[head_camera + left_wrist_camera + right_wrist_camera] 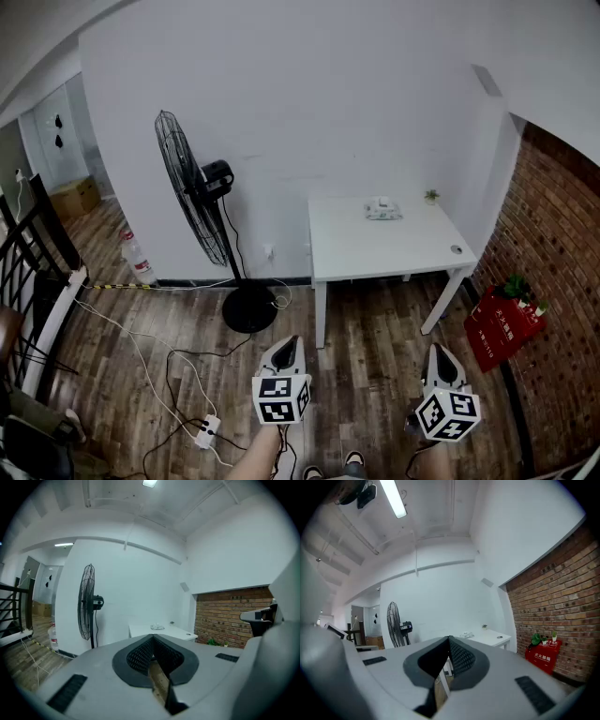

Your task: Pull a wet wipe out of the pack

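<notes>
Underfoot, across the whole head view: dark wood plank floor [375, 366].
Behind it, I log a white wall [309, 103], plain, running the width of the room.
To the right: brick wall [562, 244], red-brown, meeting the white wall at a corner.
Against the white wall, near that corner: white table [375, 248] on four legs.
Left of the table: standing fan [192, 202], black, with a round base on the floor and its cage turned edge-on to me.
Far left: black railing [28, 272].
At the foot of the brick wall: red bag [502, 323] with green leaves showing at its top.
Nearest me, low in the head view: left gripper [292, 340], held well short of the table. In the left gripper view its jaws [152, 637] meet at the tips with nothing between them.
Beside it: right gripper [439, 350], likewise well short of the table. In the right gripper view its jaws [449, 639] are also together and empty.
On the floor, left of me: white power strip [206, 431] with cables trailing from it.
On the table's far side, close to the white wall: wet wipe pack [382, 209], lying flat, untouched, well apart from both grippers. I also find it small and distant in the left gripper view [157, 626].
Right of the pack: small potted plant [431, 197].
</notes>
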Demonstrator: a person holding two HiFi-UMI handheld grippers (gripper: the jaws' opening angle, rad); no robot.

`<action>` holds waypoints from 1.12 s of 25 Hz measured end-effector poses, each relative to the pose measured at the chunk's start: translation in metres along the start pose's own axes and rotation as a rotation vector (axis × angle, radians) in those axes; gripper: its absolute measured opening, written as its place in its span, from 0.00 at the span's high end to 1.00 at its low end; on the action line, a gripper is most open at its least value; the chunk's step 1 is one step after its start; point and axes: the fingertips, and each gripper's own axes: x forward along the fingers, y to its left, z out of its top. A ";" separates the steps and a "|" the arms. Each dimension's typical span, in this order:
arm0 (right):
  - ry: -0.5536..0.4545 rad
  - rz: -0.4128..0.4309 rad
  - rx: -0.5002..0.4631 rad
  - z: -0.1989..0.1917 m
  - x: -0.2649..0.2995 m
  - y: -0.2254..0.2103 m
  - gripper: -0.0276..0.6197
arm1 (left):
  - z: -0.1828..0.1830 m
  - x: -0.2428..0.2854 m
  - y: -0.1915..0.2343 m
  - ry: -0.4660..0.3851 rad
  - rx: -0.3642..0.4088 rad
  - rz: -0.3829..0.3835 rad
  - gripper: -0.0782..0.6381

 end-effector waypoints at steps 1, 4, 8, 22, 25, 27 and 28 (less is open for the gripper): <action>0.002 0.000 0.001 0.000 0.000 -0.001 0.96 | 0.000 0.000 0.000 0.002 -0.001 0.002 0.89; 0.006 -0.003 0.003 -0.002 0.000 -0.004 0.96 | -0.002 0.001 -0.001 0.005 -0.004 0.007 0.89; -0.003 -0.007 0.021 -0.003 -0.001 -0.012 0.96 | -0.003 0.005 -0.006 0.003 -0.005 0.007 0.89; 0.030 0.021 0.051 -0.014 0.010 -0.032 0.96 | 0.001 0.024 -0.036 -0.004 0.032 -0.006 0.89; 0.039 0.019 0.059 -0.018 0.011 -0.034 0.96 | 0.001 0.027 -0.039 -0.006 0.023 -0.033 0.89; 0.044 0.018 0.065 -0.021 0.013 -0.036 0.96 | 0.001 0.030 -0.041 -0.002 0.025 -0.040 0.89; 0.047 0.018 0.068 -0.021 0.014 -0.037 0.96 | 0.002 0.031 -0.042 0.000 0.024 -0.039 0.89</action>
